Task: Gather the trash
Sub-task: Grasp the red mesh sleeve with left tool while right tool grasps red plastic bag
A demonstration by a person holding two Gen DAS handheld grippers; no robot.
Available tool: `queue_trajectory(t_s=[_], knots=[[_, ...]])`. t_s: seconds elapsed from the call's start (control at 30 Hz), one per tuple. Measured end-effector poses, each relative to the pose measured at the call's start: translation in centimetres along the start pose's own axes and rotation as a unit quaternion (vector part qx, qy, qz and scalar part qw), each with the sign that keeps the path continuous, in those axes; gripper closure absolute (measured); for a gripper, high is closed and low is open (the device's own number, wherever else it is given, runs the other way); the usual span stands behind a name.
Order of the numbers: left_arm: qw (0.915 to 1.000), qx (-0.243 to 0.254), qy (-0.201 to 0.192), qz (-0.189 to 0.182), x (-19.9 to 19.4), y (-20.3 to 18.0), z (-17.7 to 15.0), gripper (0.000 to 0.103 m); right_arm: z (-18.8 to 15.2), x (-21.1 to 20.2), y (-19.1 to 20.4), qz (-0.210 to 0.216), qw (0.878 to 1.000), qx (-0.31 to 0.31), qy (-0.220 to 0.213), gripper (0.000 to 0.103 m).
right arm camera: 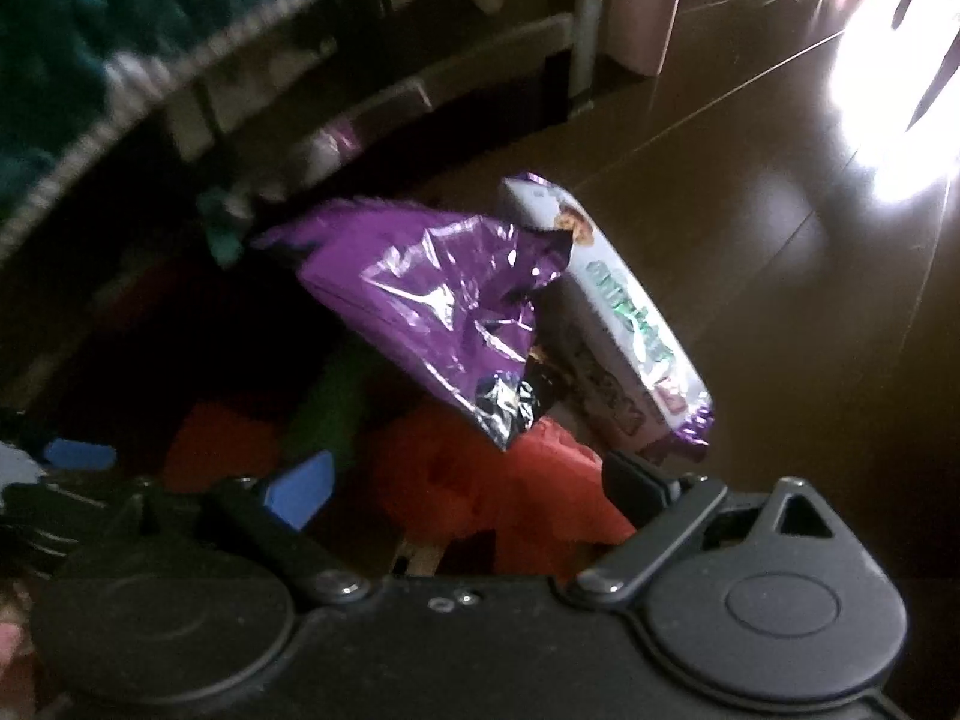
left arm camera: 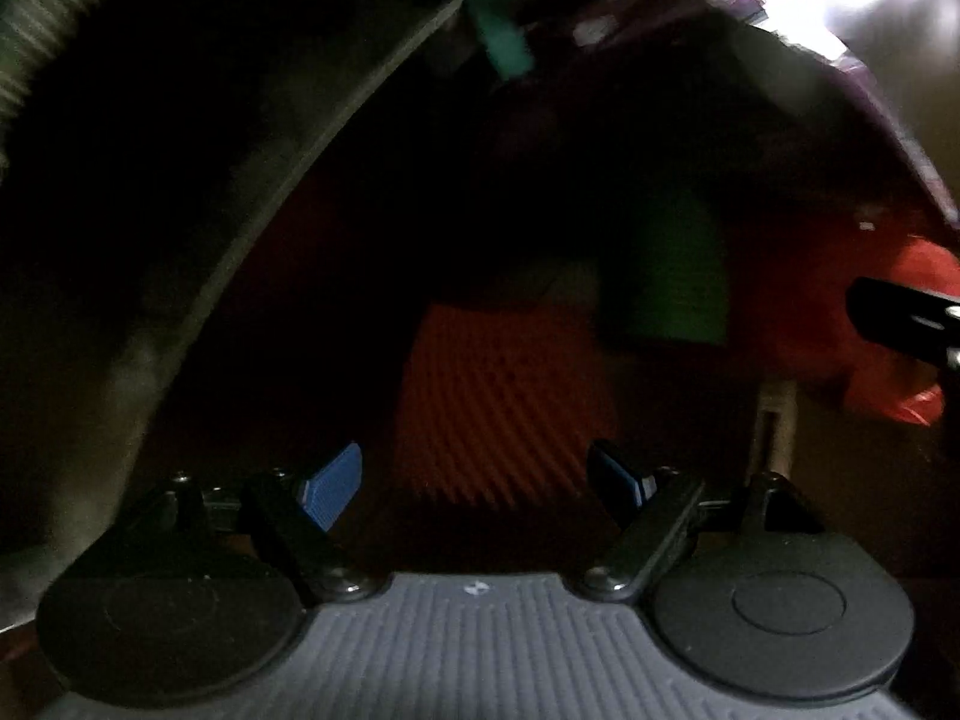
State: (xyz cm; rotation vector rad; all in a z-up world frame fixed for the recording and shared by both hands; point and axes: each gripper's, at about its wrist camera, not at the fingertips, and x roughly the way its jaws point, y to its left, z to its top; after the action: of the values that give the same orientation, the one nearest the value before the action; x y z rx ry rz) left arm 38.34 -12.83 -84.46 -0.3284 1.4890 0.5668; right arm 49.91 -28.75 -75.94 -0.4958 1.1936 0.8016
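In the right wrist view a crumpled purple foil wrapper (right arm camera: 438,300) and a white snack packet (right arm camera: 624,324) lie on the dark floor, with red plastic trash (right arm camera: 516,492) between and just beyond my right gripper's (right arm camera: 474,480) open blue fingers (right arm camera: 300,489). A green item (right arm camera: 336,414) lies beside it. In the dark left wrist view my left gripper (left arm camera: 477,474) is open and empty over an orange ribbed item (left arm camera: 510,402), with a green item (left arm camera: 672,276) beyond and red plastic (left arm camera: 918,372) at the right.
A low bed or sofa edge (right arm camera: 180,78) with teal fabric (right arm camera: 90,18) arches over the trash on the left. Glossy brown floor (right arm camera: 780,210) stretches to the right with bright glare. A pink bin (right arm camera: 642,18) stands at the back. A teal object (left arm camera: 498,36) hangs above in the left wrist view.
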Motion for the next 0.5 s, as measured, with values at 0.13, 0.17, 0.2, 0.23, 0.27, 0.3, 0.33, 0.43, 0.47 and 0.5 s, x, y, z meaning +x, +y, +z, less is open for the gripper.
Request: queue_trajectory(t_s=[0.13, 0.17, 0.2, 0.23, 0.27, 0.3, 0.33, 0.43, 0.47, 0.5], knots=[[0.9996, -0.016, 0.015, -0.018, 2.3, 0.7, 0.1, 0.020, -0.4, 3.7, 0.1, -0.006, 1.000, 0.011, 0.011, 0.006], [0.9995, -0.016, 0.016, -0.023, 2.7, 0.8, 0.1, 0.020, -0.5, 4.2, 0.1, -0.007, 1.000, 0.018, 0.010, 0.006], [0.9995, -0.014, 0.015, -0.024, 2.9, 0.8, 0.0, 0.020, -0.7, 4.6, 0.1, -0.008, 1.000, 0.027, 0.008, 0.005], [0.9996, -0.010, 0.012, -0.024, 3.0, 0.8, -0.1, 0.021, -0.9, 4.8, 0.0, -0.009, 0.999, 0.036, 0.006, 0.005], [0.9996, -0.006, 0.010, -0.024, 3.1, 0.7, -0.2, 0.021, -1.1, 5.0, 0.0, -0.011, 0.999, 0.043, 0.004, 0.006], [0.9997, -0.002, 0.006, -0.023, 3.1, 0.6, -0.3, 0.021, -1.3, 5.1, 0.0, -0.015, 0.999, 0.046, 0.000, 0.008], [0.9998, 0.003, 0.001, -0.021, 3.1, 0.5, -0.3, 0.021, -1.5, 5.0, 0.1, -0.016, 0.999, 0.046, -0.002, 0.011], [0.9994, 0.023, -0.006, -0.026, 2.7, -0.1, -0.6, 0.036, -2.3, 4.6, 0.5, -0.015, 0.999, 0.041, -0.005, 0.022], [0.9991, 0.030, -0.006, -0.029, 2.6, -0.3, -0.6, 0.043, -2.5, 4.4, 0.6, -0.015, 0.999, 0.039, -0.005, 0.024], [0.9988, 0.038, -0.006, -0.030, 2.5, -0.5, -0.6, 0.050, -2.9, 4.1, 0.7, -0.014, 0.999, 0.037, -0.006, 0.029]])
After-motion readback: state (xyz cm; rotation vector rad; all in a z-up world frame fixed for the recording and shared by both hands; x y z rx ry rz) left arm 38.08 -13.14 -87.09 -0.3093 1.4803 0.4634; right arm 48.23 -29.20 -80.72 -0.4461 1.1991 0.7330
